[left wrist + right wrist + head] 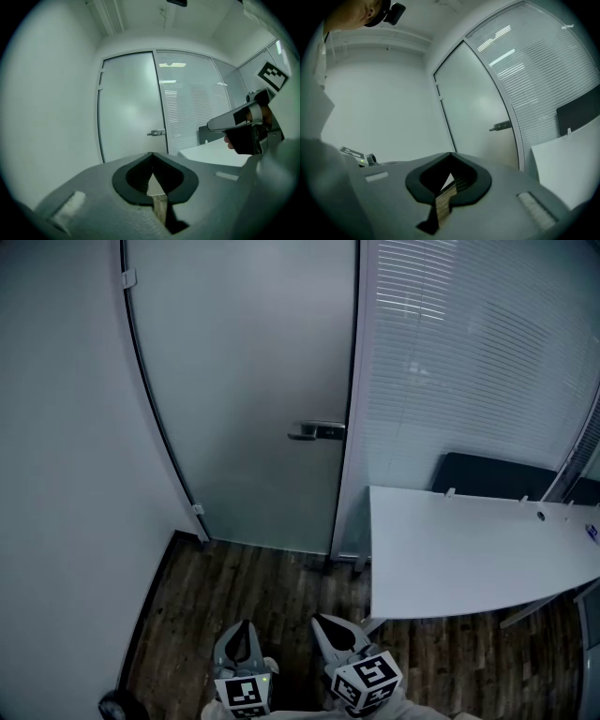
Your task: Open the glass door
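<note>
Both grippers sit low at the bottom of the head view, over the wood floor (262, 582). The left gripper (246, 624) has its fingers (133, 176) closed tip to tip with nothing between them. The right gripper (325, 622) is the same: fingers (429, 180) closed and empty.

The frosted glass door (248, 381) looks fully shut and is well apart from both grippers. Its lever handle (317, 431) is on the right edge, tight against the frame of the blinds panel (478, 352). The hinges (197, 509) are on the left.

Risks as I see them:
- The fingers must open before the grab. If they reach the handle closed, they just knock the lever or skate off it.
- The handle is slim and just beside the frame, so a wide approach from the right likely clips the frame.
- The counter (469, 559) has a corner near the right gripper, which makes that side easy to bump.
- I can't tell the swing direction. If the door opens inward, the person is standing in its path and it stalls against them.
- Frosted glass hides anything behind the door.
- The lever probably needs pressing down first; pulling without that strains the grip and it slips.
</note>
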### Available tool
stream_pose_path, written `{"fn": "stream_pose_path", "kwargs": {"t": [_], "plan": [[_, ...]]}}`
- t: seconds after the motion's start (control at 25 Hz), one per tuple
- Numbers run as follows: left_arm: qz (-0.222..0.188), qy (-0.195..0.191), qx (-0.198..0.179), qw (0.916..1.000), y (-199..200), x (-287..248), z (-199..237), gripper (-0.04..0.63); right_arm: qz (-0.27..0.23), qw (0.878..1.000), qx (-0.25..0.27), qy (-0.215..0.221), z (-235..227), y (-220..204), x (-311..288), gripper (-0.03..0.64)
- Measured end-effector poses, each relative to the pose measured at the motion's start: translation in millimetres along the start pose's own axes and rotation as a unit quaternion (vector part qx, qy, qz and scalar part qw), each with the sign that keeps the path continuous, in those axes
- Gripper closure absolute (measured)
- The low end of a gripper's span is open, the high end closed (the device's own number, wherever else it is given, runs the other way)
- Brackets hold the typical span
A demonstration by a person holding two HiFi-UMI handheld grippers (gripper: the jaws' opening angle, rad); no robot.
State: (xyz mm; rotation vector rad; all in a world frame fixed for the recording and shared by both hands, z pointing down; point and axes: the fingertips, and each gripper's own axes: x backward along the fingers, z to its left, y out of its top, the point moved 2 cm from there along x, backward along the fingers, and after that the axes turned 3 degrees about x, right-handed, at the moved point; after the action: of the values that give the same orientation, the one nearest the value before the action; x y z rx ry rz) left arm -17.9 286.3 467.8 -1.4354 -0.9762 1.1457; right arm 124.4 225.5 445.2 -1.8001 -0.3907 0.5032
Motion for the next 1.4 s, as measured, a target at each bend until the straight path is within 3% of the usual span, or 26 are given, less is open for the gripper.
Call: {"fn": "stream_pose_path", "kwargs": {"t": [0.32, 0.8, 0.96, 1.12, 1.4], "plan": [[-0.007, -0.052, -0.028, 0.9982, 22.3, -103.5, 51.3, 0.592, 0.007, 0.999, -0.007, -0.034, -21.4, 16.9, -105.4, 0.615], [0.008, -0.072, -0.020, 0.9972, 16.6, -214.5, 161.5, 0.592, 0.012, 0.997, -0.010, -0.080, -24.8, 31.7, -240.5, 0.614], [0.013, -0.093, -0.008, 0.9956, 11.7, -239.3, 158.5, 0.592, 0.019, 0.994, -0.011, -0.112, -44.4, 29.9, -246.7, 0.615], [0.016, -0.127, -0.019, 0.9915, 11.7, -276.7, 135.4, 0.592, 0.021, 0.988, -0.022, -0.150, -78.9, 31.5, -248.4, 0.615], [0.016, -0.148, -0.037, 0.9882, 20.3, -337.1, 112.8, 0.592, 0.012, 0.985, -0.030, -0.171, -137.4, 40.2, -280.4, 0.615]]}}
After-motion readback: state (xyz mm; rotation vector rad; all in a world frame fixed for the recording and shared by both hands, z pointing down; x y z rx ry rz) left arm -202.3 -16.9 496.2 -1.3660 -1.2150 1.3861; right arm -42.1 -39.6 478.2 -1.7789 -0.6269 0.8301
